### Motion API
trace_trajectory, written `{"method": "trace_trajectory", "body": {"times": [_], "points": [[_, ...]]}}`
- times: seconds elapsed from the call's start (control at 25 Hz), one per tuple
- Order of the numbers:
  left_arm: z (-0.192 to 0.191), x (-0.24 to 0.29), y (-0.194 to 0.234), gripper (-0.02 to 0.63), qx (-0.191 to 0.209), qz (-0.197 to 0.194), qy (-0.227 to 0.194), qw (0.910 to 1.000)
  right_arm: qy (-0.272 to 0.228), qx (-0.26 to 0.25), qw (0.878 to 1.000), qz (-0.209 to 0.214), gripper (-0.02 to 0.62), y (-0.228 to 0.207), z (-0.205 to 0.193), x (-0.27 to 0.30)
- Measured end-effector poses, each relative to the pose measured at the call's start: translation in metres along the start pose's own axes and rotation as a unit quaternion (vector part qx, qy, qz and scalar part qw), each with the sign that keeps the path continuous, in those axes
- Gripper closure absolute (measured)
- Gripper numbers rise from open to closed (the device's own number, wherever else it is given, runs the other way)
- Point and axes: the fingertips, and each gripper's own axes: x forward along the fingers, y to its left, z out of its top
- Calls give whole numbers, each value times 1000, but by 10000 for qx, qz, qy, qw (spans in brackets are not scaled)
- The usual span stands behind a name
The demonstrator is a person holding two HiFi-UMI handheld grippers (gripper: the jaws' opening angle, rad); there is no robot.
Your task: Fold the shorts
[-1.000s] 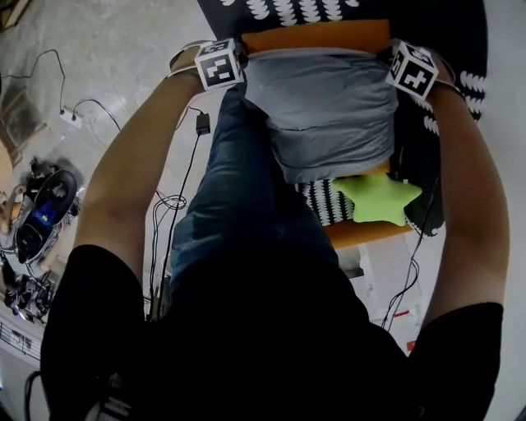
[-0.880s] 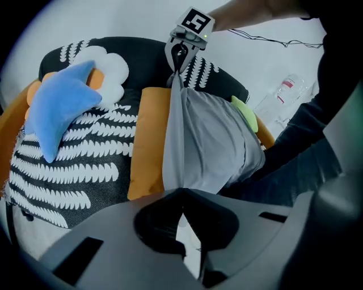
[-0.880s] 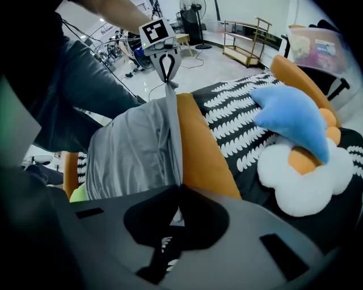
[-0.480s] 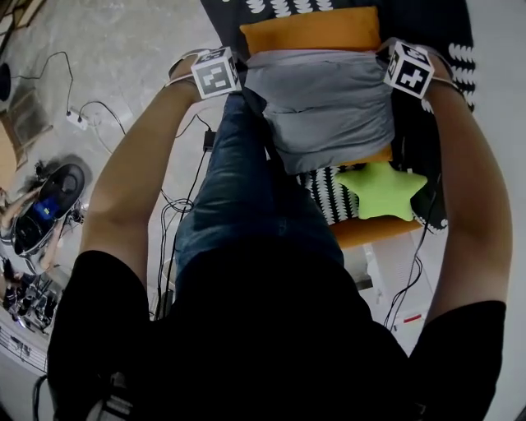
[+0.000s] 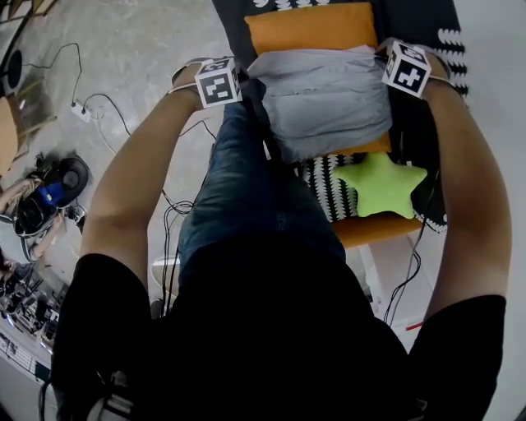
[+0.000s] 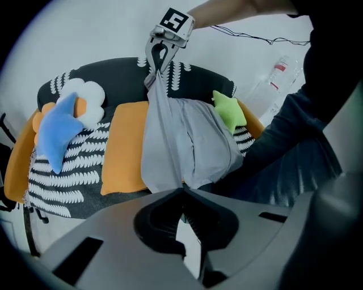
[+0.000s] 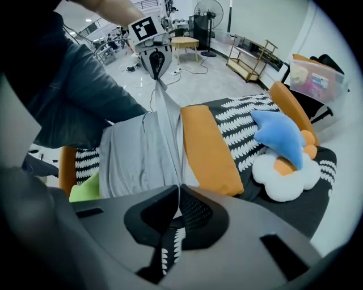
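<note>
Grey shorts [image 5: 325,99] hang stretched between my two grippers above a sofa. In the head view my left gripper [image 5: 243,79] holds the left corner of the top edge, and my right gripper [image 5: 381,62] holds the right corner. Both are shut on the fabric. The left gripper view shows the shorts [image 6: 181,141] running taut from my own jaws up to the right gripper [image 6: 158,63]. From the right gripper view the shorts [image 7: 142,153] run to the left gripper [image 7: 156,65]. The lower part of the cloth still drapes on the seat.
An orange cushion [image 5: 308,25] lies behind the shorts on the black-and-white sofa [image 6: 74,181]. A green star pillow [image 5: 382,185] sits near the front, with blue star [image 7: 278,136] and white cloud [image 7: 283,173] pillows at the far end. Cables and gear [image 5: 49,197] lie on the floor to the left.
Both grippers have risen with the shorts' top edge held taut between them. The cloth hangs higher, and more of the green star pillow shows below its hem.
</note>
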Motion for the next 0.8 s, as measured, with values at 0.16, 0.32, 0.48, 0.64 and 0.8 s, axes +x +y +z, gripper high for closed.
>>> {"method": "trace_trajectory", "body": {"times": [0.16, 0.32, 0.48, 0.64, 0.8], "points": [[6, -6, -35, 589, -38, 15, 6, 10000, 26, -95, 9999, -17, 581, 32, -3, -11], [5, -17, -54, 589, -162, 92, -116, 9998, -25, 76, 9999, -79, 581, 55, 0, -21], [6, -5, -84, 589, -173, -42, -214, 9996, 129, -32, 9999, -18, 581, 98, -16, -10], [16, -5, -98, 589, -122, -129, -298, 9994, 341, -351, 9987, 128, 581, 128, -27, -14], [34, -19, -115, 589, -153, -127, -413, 9989, 466, -347, 9983, 69, 581, 141, -35, -37]]}}
